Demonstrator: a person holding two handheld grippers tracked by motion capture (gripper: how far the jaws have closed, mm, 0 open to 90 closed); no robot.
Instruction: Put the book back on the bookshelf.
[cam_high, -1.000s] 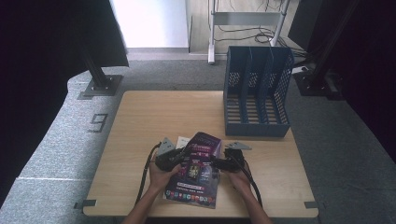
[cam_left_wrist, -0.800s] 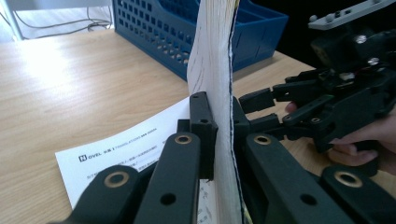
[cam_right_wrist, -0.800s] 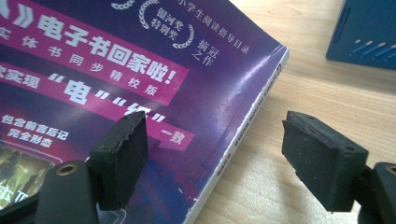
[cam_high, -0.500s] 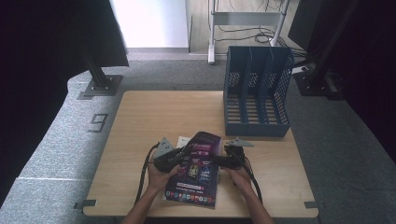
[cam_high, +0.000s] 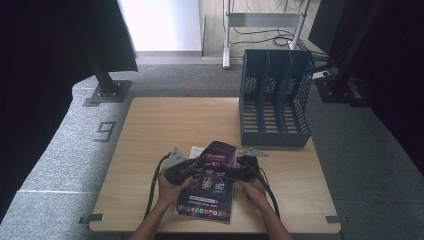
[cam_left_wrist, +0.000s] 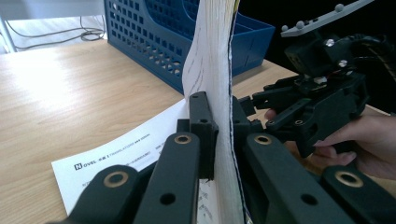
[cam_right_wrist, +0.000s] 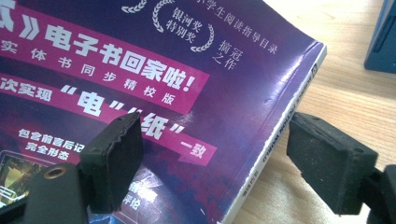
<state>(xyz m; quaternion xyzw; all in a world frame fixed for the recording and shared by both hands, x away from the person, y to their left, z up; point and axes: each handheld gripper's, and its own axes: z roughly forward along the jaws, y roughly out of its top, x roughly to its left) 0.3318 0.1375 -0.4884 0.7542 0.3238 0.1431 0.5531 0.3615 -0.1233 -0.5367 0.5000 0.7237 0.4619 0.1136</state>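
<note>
A purple paperback book lies near the front edge of the wooden bench, between the person's two hands, its far end lifted off the surface while its near end rests low by the bench edge. The left gripper has its jaws clamped on the book's open page edge: in the left gripper view the white block of pages stands upright, pinched between the two black jaws. The right gripper sits at the book's other side, by the spine; in the right gripper view its jaws stand apart, one pad over the purple cover and the other out past the spine above bare wood, and neither pad presses the book. A white printed sheet lies flat on the bench under and just beside the book on the left gripper's side. Farther back, toward the right rear of the bench, a blue file rack with upright dividers stands well apart from the book. Grey carpet floor surrounds the bench.
</note>
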